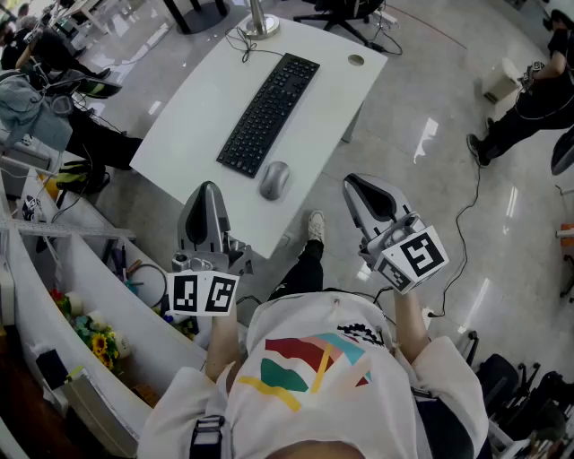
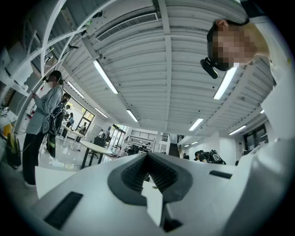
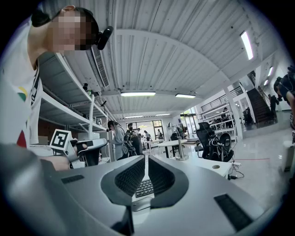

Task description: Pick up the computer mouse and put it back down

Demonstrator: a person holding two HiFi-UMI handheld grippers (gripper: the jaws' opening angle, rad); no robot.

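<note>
A grey computer mouse [image 1: 274,179] lies on the white table [image 1: 197,116], near its front edge and just below the black keyboard [image 1: 269,112]. My left gripper [image 1: 207,190] hovers at the table's front edge, left of the mouse and apart from it, jaws shut on nothing. My right gripper [image 1: 352,183] hangs off the table's corner to the right of the mouse, also shut and empty. In the right gripper view the mouse [image 3: 140,203] and keyboard [image 3: 145,187] show through the gap below the closed tips [image 3: 146,158]. The left gripper view [image 2: 147,156] shows no mouse.
A monitor stand base [image 1: 260,27] and a round cable hole [image 1: 356,60] sit at the table's far end. Shelving with clutter and artificial flowers [image 1: 97,342] runs along the left. My shoe [image 1: 315,224] is under the table edge. A person [image 1: 525,103] stands at the right on the glossy floor.
</note>
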